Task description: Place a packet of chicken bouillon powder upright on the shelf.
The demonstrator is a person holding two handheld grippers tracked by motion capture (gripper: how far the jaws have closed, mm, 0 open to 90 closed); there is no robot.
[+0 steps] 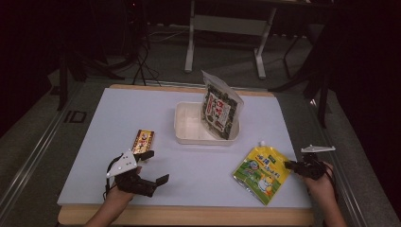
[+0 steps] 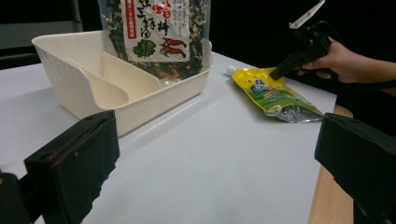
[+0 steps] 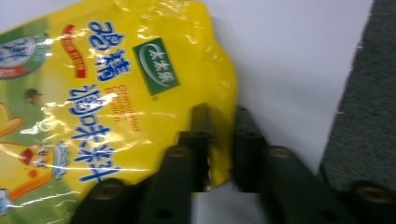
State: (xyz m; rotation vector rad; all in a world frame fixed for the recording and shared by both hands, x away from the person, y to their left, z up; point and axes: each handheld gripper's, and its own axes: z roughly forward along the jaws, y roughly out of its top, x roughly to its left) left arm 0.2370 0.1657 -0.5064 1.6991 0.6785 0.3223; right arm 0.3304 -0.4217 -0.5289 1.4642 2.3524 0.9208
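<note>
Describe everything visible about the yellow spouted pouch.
The glossy yellow plastic pouch lies flat and slightly crinkled near the white table's front right corner, white cap pointing toward the far side. Its face carries blue lettering, a green logo and cartoon artwork. The right tool is clamped on its right edge, one jaw on each side of the film.

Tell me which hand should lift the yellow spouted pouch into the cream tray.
Right. The right tool is already clamped on the edge of the yellow spouted plastic pouch, while the left tool stands open across the table, beside the small gold packet.
</note>
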